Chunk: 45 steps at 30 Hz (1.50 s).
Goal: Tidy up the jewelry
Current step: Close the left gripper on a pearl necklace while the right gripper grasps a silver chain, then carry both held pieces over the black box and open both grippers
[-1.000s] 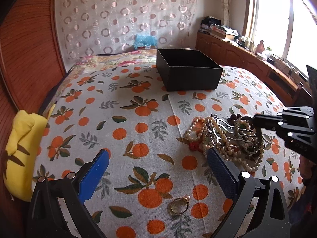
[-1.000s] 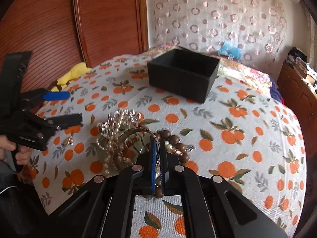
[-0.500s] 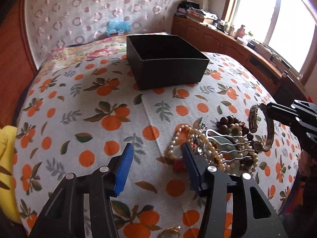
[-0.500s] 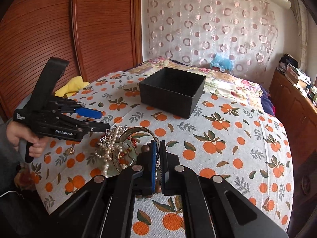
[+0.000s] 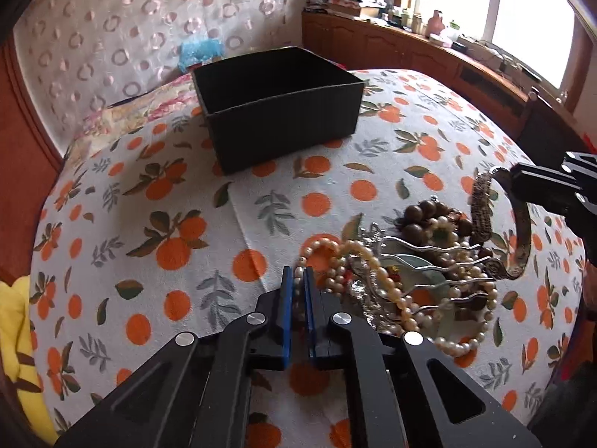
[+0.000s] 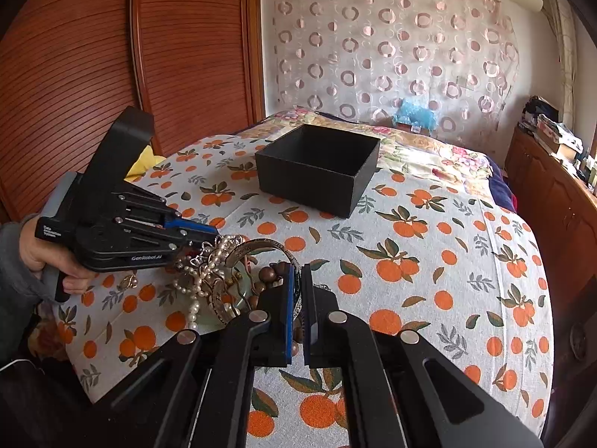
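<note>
A tangled pile of jewelry [image 5: 421,272] lies on the orange-print bedspread: pearl strands, brown wooden beads [image 5: 421,216], silver hair combs. My left gripper [image 5: 297,280] is shut on a pearl strand [image 5: 298,272] at the pile's left edge; it also shows in the right wrist view [image 6: 209,233]. My right gripper [image 6: 296,280] is shut on a metal bangle [image 6: 261,248], lifted above the pile; the bangle also shows in the left wrist view [image 5: 481,205]. An open, empty black box [image 5: 280,104] stands farther back on the bed, also in the right wrist view [image 6: 317,168].
A small gold ring [image 6: 128,280] lies on the bedspread below the left gripper. A yellow cloth [image 5: 15,328] sits at the bed's left edge. A wooden cabinet [image 5: 429,52] runs along the right under the window. A wooden wardrobe [image 6: 112,56] stands left.
My left gripper moved forward to the pile and closed on the pearl strand. My right gripper lifted the bangle higher, away from the pile.
</note>
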### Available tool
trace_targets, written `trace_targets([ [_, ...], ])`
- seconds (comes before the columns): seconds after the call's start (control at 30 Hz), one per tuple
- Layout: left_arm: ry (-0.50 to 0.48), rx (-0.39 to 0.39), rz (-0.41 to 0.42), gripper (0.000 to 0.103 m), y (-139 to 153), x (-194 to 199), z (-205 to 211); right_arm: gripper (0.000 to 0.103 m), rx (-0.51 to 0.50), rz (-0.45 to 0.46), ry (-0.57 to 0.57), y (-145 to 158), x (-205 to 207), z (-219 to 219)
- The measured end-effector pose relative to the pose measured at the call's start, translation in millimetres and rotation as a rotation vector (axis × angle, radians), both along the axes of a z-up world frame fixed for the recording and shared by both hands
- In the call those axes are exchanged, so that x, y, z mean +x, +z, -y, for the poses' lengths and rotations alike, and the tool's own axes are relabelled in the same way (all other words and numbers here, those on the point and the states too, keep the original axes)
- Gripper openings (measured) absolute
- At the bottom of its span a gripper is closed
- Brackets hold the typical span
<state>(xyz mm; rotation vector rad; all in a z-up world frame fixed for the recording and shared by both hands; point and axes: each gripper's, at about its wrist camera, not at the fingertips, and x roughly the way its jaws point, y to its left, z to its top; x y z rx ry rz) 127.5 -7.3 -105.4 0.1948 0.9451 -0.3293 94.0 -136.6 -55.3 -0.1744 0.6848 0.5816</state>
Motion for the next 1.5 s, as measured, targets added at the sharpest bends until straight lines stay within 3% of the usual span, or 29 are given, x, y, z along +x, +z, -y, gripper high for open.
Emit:
trace_targets([
  [0.13, 0.009, -0.010, 0.054, 0.005, 14, -13, 0, 0.004, 0.001, 0.003, -0.001, 1, -1, 2],
  [0.33, 0.022, -0.100, 0.194, 0.005, 71, -42, -4, 0.004, 0.005, 0.012, -0.006, 5, -1, 4],
  [0.6, 0.010, -0.151, 0.318, 0.005, 122, -62, 0, 0.004, 0.004, 0.017, -0.009, 8, 1, 2],
  [1.0, 0.014, -0.169, 0.432, 0.005, 173, -67, 0, 0.004, 0.005, 0.028, -0.015, 18, 8, 4],
  [1.5, 0.054, -0.180, 0.513, 0.005, 222, -34, -11, 0.004, 0.015, 0.010, -0.017, 24, 41, 2],
])
